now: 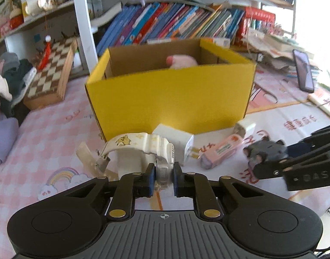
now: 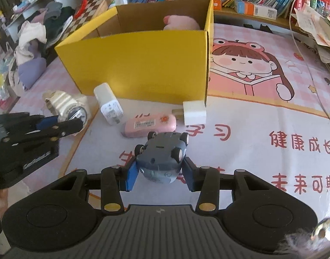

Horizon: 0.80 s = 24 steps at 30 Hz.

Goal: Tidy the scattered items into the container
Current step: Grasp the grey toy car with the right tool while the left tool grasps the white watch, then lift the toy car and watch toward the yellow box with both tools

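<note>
A yellow cardboard box (image 1: 169, 99) stands open on the mat, with a pink plush toy (image 1: 182, 61) inside; the box also shows in the right wrist view (image 2: 143, 64). My left gripper (image 1: 163, 178) is shut on a white watch (image 1: 143, 146), also seen in the right wrist view (image 2: 67, 105). My right gripper (image 2: 160, 170) is shut on a grey toy car (image 2: 162, 153), upside down with wheels up, also seen in the left wrist view (image 1: 264, 151). In front of the box lie two white chargers (image 2: 108, 105) (image 2: 194, 112) and a pink case (image 2: 149, 125).
A chessboard (image 1: 50, 75) and a clothes pile (image 1: 7, 79) lie at the left. Books (image 1: 175, 23) fill the shelf behind the box. A phone (image 1: 303, 71) leans at the right beside stacked papers (image 2: 320, 28). A cable (image 2: 305, 60) crosses the cartoon mat (image 2: 262, 108).
</note>
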{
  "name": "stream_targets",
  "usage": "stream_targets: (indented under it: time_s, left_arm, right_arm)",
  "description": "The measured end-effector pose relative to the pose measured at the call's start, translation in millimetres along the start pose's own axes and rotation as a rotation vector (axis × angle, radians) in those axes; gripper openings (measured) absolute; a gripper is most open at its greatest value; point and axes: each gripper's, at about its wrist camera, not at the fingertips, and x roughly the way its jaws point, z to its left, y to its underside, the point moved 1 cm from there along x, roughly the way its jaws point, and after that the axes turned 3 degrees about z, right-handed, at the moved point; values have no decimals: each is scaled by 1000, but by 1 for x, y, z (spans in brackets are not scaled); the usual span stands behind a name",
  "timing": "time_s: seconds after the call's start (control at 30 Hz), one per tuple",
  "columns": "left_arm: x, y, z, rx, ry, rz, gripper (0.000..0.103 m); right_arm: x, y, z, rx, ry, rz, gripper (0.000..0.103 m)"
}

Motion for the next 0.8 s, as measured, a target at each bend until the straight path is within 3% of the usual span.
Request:
stream_targets:
  time_s: [0.43,0.8]
  left_arm:
    - [-30,-3,-2,25,14,-77,15]
    - [-53,1,-4,27,52,-124,15]
  right_arm:
    - [-11,2,13,0,-12,-32,41]
    - [-36,2,24,8,-16,-111,41]
